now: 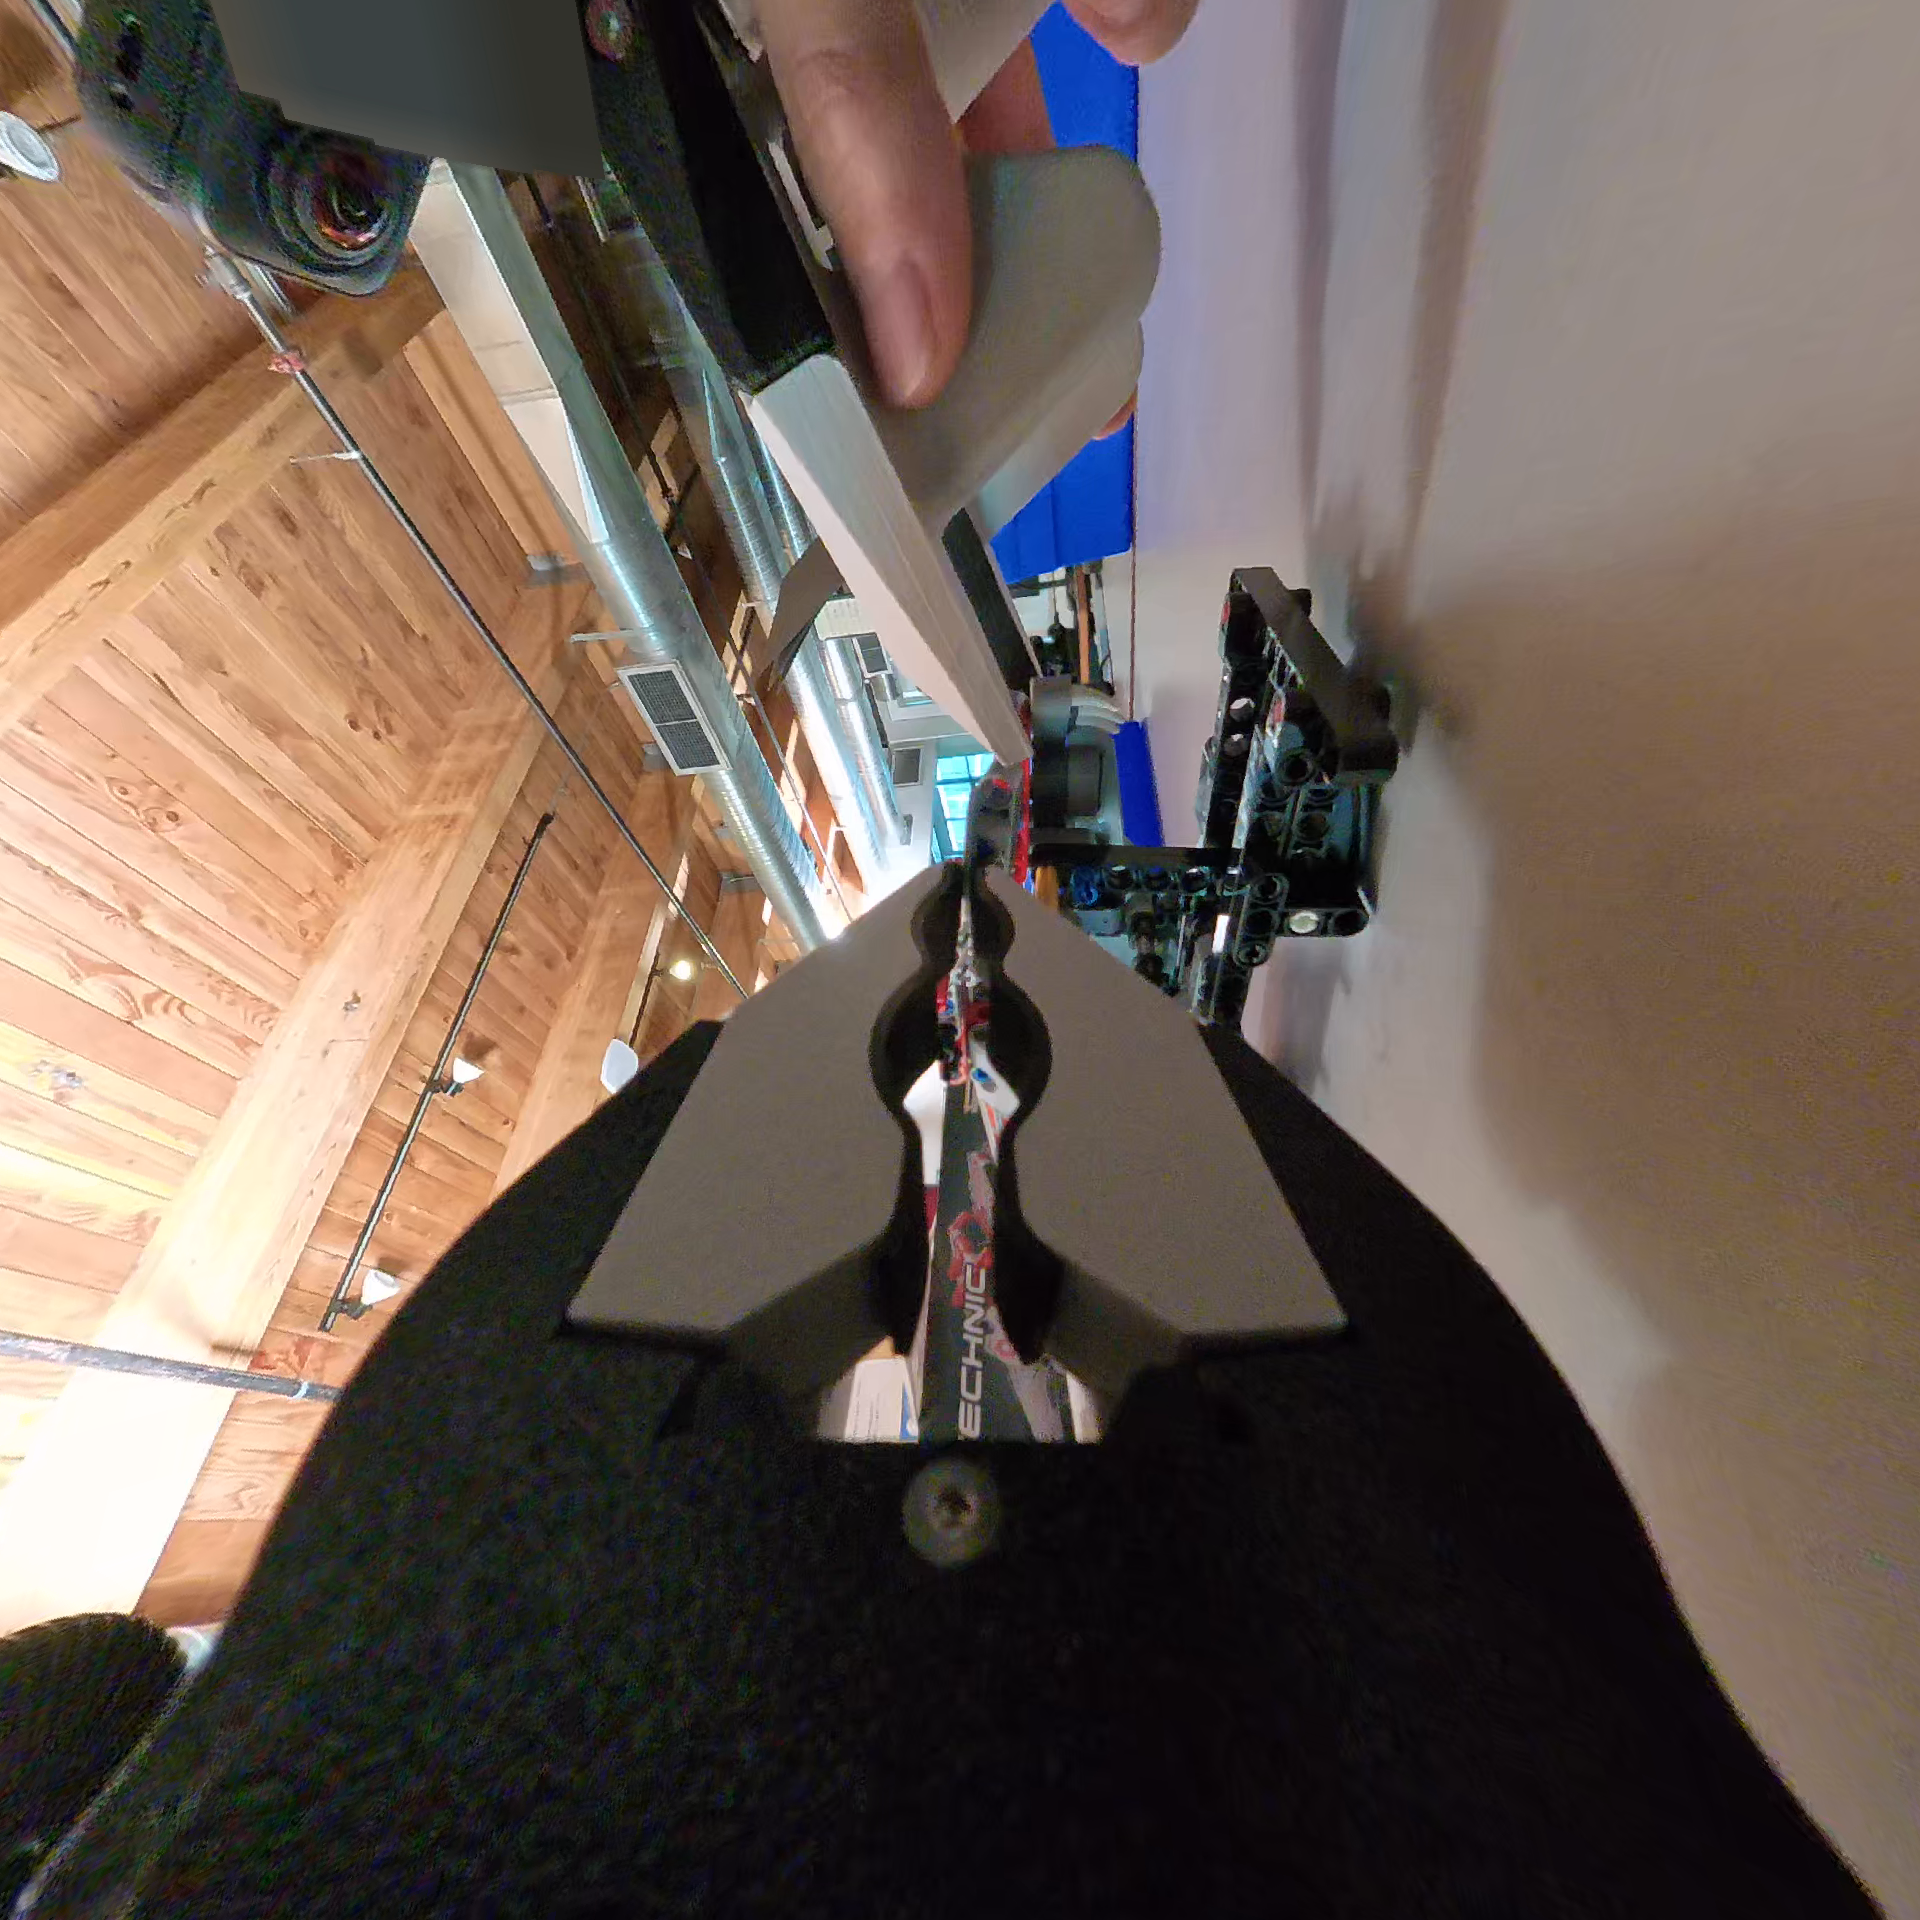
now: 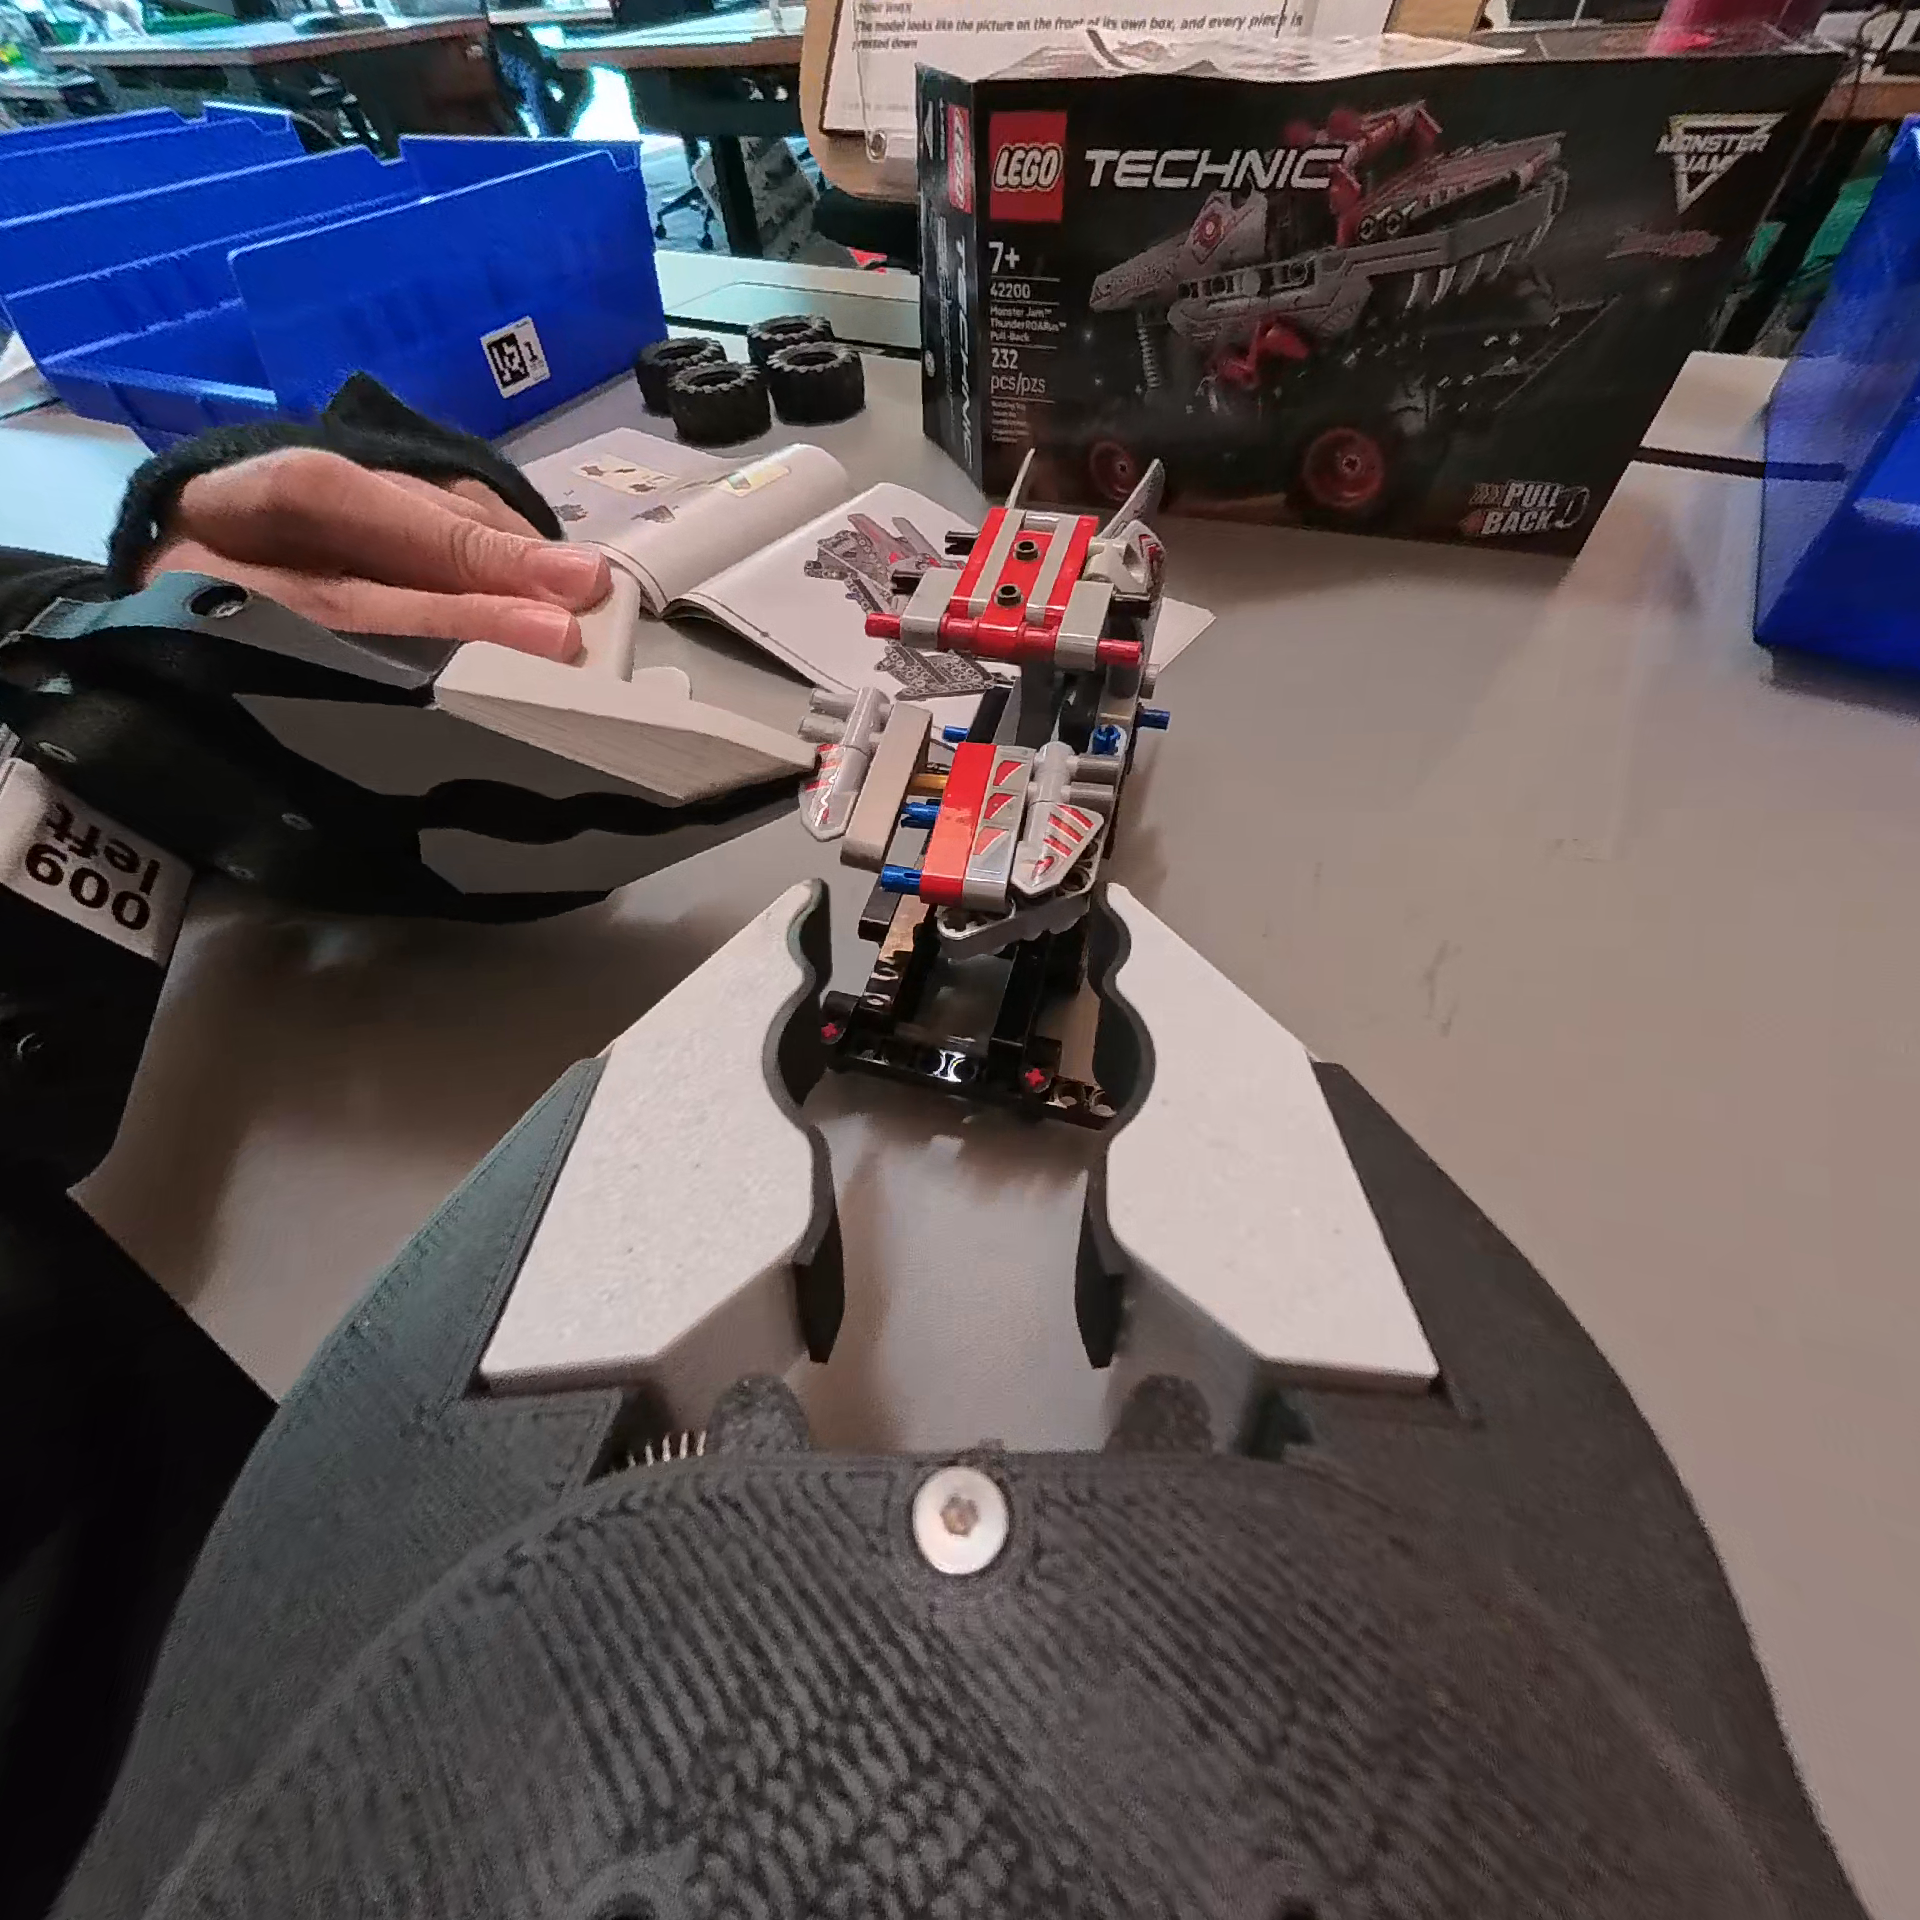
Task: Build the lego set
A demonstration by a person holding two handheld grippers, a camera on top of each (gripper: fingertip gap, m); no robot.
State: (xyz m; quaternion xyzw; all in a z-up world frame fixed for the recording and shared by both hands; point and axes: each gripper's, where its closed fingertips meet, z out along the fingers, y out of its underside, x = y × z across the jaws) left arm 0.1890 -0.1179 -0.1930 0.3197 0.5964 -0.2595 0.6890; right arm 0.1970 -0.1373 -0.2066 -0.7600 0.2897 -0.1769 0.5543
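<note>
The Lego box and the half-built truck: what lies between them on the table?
In the right wrist view, an open instruction booklet lies between the Lego box and the half-built truck.

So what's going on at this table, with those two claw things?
A person is building a toy truck with a handheld gripper in each hand. The right gripper brackets the black base of the half-built model on the table, its jaws apart. The left gripper reaches in from the side, its tip at a grey side piece. Four loose tyres, an open instruction booklet and the set's box wait behind.
</note>
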